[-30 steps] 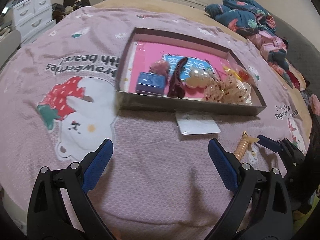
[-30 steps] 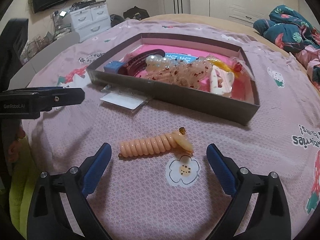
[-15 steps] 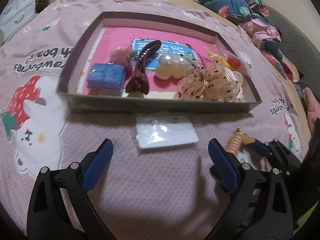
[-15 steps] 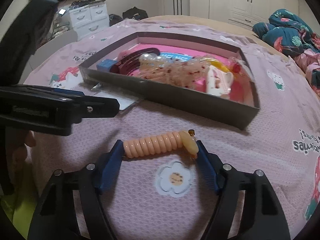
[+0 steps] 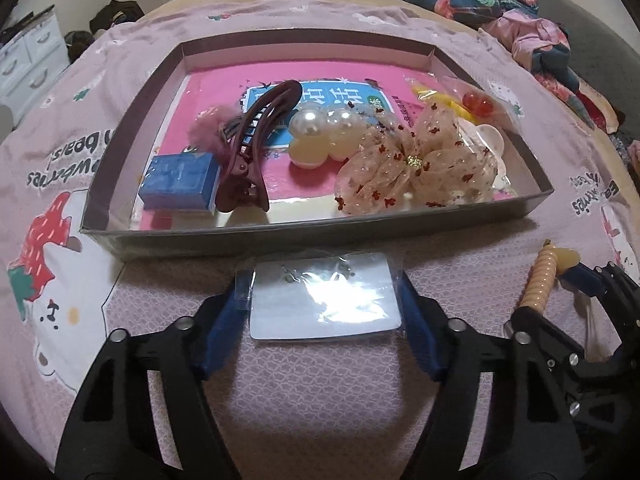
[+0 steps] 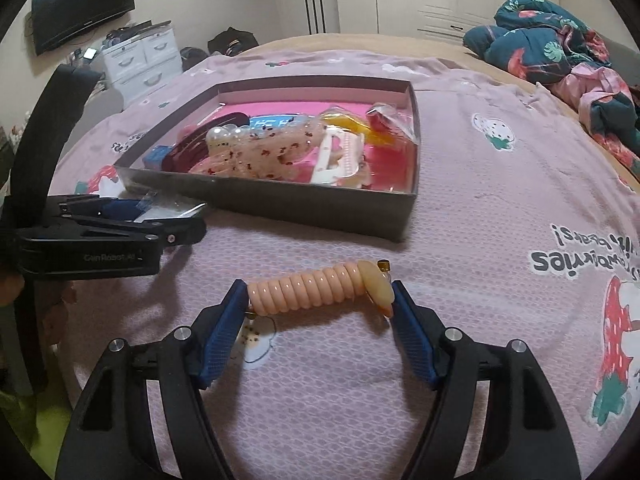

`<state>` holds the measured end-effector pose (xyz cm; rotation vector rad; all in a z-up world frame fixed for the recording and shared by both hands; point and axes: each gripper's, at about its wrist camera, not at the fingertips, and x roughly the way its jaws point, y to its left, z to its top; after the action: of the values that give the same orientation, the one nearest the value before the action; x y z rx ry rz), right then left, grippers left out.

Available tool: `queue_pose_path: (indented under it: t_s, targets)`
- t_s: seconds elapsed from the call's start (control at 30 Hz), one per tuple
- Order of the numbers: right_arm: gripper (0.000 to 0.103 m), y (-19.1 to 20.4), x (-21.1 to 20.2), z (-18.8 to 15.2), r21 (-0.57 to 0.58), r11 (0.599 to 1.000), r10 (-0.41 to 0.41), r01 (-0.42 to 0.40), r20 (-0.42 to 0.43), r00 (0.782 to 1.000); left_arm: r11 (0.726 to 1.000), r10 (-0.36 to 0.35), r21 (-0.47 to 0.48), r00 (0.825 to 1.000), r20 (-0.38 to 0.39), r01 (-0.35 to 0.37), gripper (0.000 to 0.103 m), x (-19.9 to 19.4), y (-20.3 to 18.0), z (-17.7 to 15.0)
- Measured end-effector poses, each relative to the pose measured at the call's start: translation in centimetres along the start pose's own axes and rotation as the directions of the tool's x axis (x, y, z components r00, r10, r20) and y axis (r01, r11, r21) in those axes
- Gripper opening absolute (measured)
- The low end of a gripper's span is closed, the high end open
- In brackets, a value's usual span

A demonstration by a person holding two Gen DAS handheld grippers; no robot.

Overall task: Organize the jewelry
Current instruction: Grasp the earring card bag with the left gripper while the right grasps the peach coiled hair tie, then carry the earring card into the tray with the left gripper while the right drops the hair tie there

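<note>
A shallow grey box (image 5: 304,236) on the pink bedspread holds a maroon hair claw (image 5: 256,148), a blue block (image 5: 180,178), pearl beads (image 5: 324,132), a sheer bow (image 5: 416,164) and a bag of small pieces (image 5: 460,98). My left gripper (image 5: 324,304) is shut on a white earring card in a clear sleeve (image 5: 324,300) lying just in front of the box. My right gripper (image 6: 320,300) is shut on a peach spiral hair tie (image 6: 316,288), end to end, on the bedspread; the hair tie also shows in the left wrist view (image 5: 544,280).
The box (image 6: 280,200) lies left of centre in the right wrist view, with the left gripper (image 6: 132,220) beside it. Bunched blankets (image 6: 560,60) lie at the back right. White drawers (image 6: 140,56) and a wall TV (image 6: 80,4) stand beyond the bed's left edge.
The left gripper moved forward and closed on the earring card. The right gripper closed tighter on the spiral hair tie's ends.
</note>
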<state>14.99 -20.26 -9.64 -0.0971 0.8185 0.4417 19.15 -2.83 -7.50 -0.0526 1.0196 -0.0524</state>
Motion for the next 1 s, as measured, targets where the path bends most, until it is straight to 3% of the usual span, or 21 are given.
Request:
queue_pose_path:
  t_s: [0.37, 1.0]
  targets:
    - [0.07, 0.6, -1.6, 0.5, -0.013, 1.0, 0.018, -0.018, 0.026, 0.999, 0.997, -0.061, -0.049, 0.997, 0.053, 0.064, 0.058, -3.3, 1.4, -1.1]
    - [0.07, 3.4, -2.9, 3.2, -0.071, 0.997, 0.037, -0.031, 0.081, 0.996, 0.987, -0.066, -0.133, 0.985, 0.159, 0.087, 0.058, -7.1, 5.2, -0.6]
